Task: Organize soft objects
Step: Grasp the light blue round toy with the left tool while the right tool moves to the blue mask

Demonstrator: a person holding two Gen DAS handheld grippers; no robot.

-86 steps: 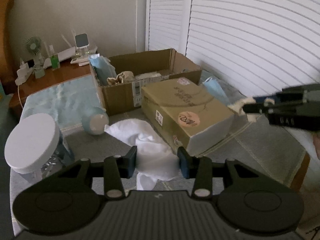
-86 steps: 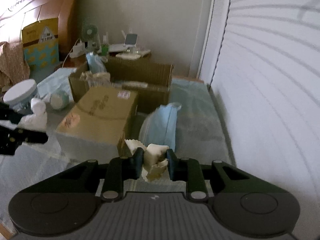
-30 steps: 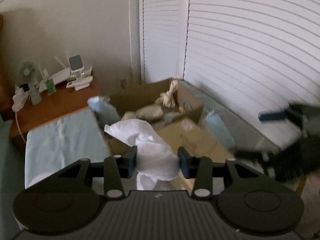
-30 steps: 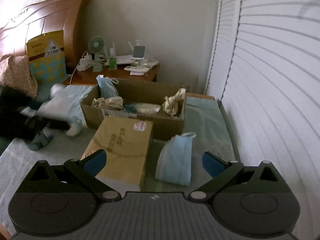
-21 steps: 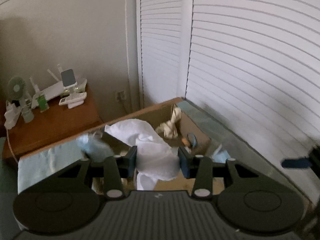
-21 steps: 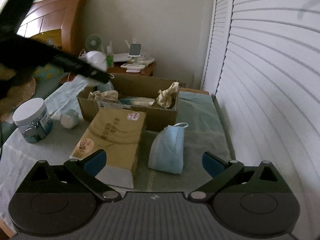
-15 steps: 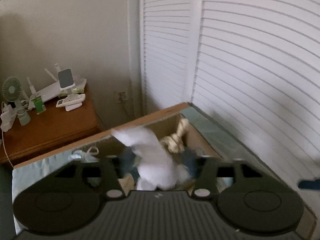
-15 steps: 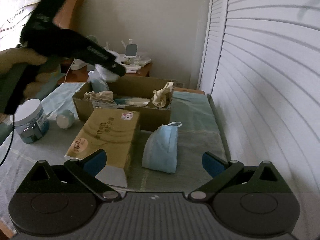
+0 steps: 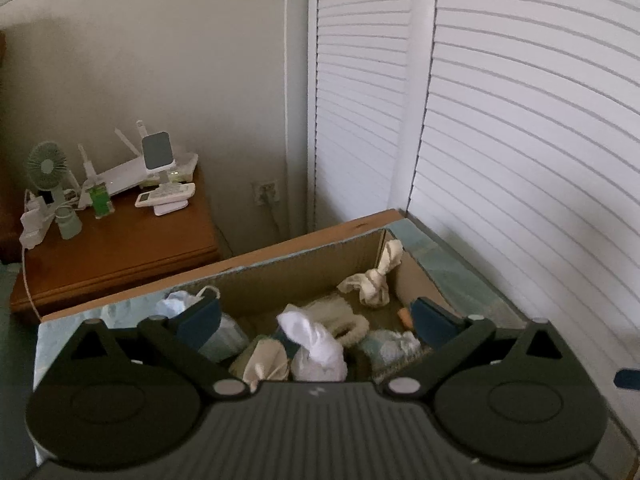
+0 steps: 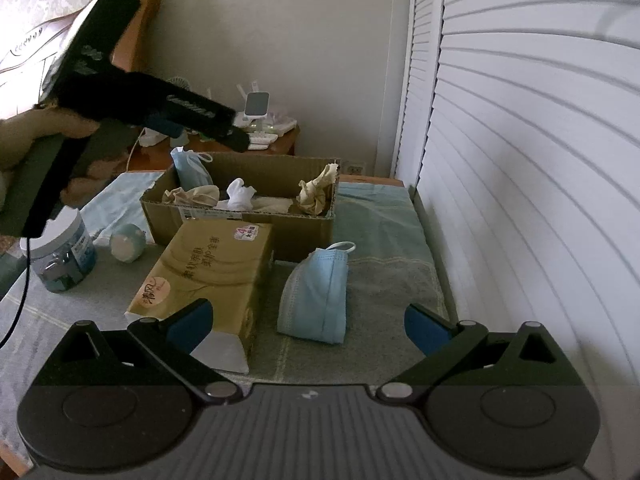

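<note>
Louvred white doors (image 10: pixel 520 160) filling the right half of both views. Bed surface under a green-blue cover (image 10: pixel 384 248) across the middle of the right wrist view. Open cardboard box (image 10: pixel 240 224) at centre there, lower centre in the left wrist view. Yellow tissue box (image 10: pixel 208 268) just in front of it, lower left of centre; wooden nightstand (image 9: pixel 116 240) with a small fan (image 9: pixel 46 166) at left of the left wrist view.

Left gripper (image 9: pixel 316 316) across the bottom of its own view, above the box, jaws spread wide after just opening, nothing pressed between the blue pads; seen also as a dark shape in the upper left of the right wrist view, gripped by a hand (image 10: pixel 32 136). Right gripper (image 10: pixel 308 322) along the bottom of its view, jaws wide apart, holding nothing.

White cloth bundle (image 9: pixel 316 344) lying loose inside the box, bottom centre of the left wrist view, between but clear of the pads. Cream knotted cloth (image 9: pixel 376 276) leaning in the box's far right corner. Blue face mask (image 10: pixel 320 296) on the cover right of the tissue box, another blue mask (image 10: pixel 192 168) upright at the box's left end. White-lidded jar (image 10: pixel 60 248) and small pale ball (image 10: pixel 126 242) at left
</note>
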